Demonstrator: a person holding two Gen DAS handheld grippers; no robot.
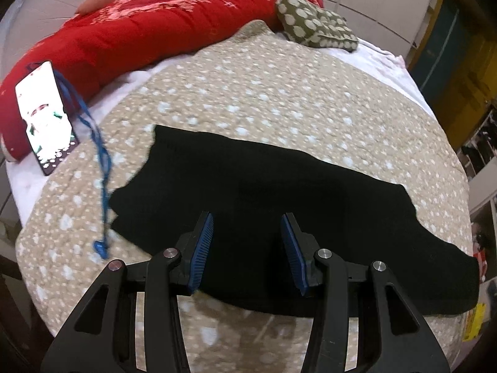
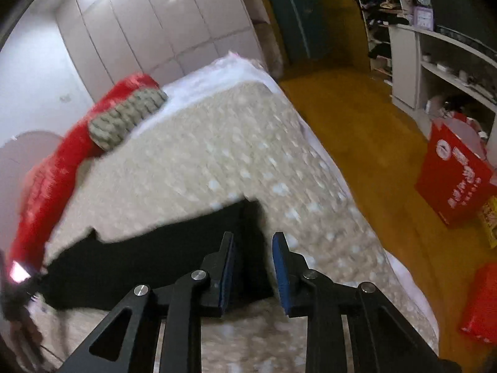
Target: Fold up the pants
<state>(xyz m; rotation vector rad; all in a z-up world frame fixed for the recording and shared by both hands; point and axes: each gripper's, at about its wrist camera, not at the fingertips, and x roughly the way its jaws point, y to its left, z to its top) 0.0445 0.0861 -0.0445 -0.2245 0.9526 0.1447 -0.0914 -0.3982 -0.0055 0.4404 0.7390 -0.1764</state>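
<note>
Hovering both grippers, left and right, part-open and empty over the pants, you are risking snagging one layer and undoing the fold.

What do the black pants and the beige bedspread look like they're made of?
Black pants: probably a soft matte knit or fleece, with no sheen and limp edges. Beige bedspread: quilted cotton-like fabric, judging by its puffy stitched surface and pale printed spots.

Black pants on speckled bedspread
</note>
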